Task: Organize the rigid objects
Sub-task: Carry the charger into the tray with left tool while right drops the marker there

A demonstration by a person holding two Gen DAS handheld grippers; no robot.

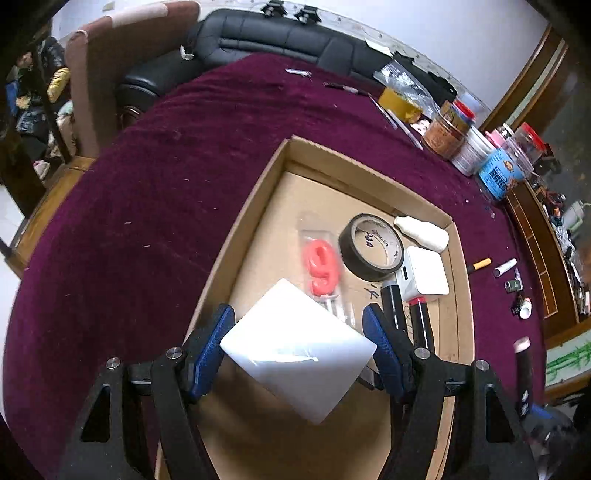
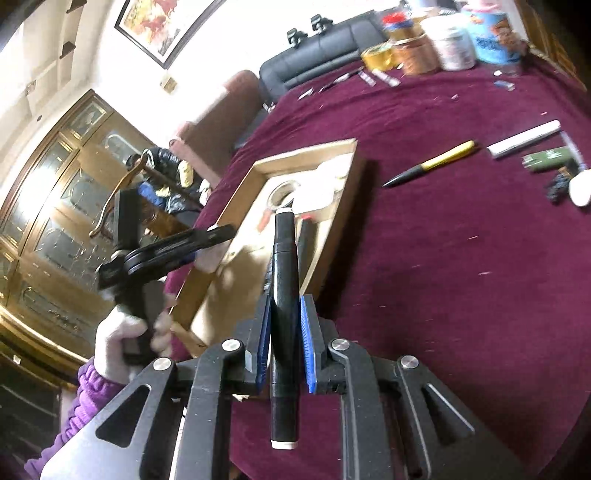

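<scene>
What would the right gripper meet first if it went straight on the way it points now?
Probably the shallow brown cardboard tray: the black cylindrical marker clamped in the right gripper points at its near end, though depth is unclear.

Black leather sofa [image 1: 280, 33] against white wall, gilt glass-fronted cabinet [image 2: 55, 206] (framed painting [image 2: 159, 22] above).

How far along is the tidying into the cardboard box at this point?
Already in the cardboard box: tape roll, white bottle, white adapter, bagged orange piece. In hand: left gripper holds a white card; right gripper a black marker. Left: yellow pen, white tube.
</scene>
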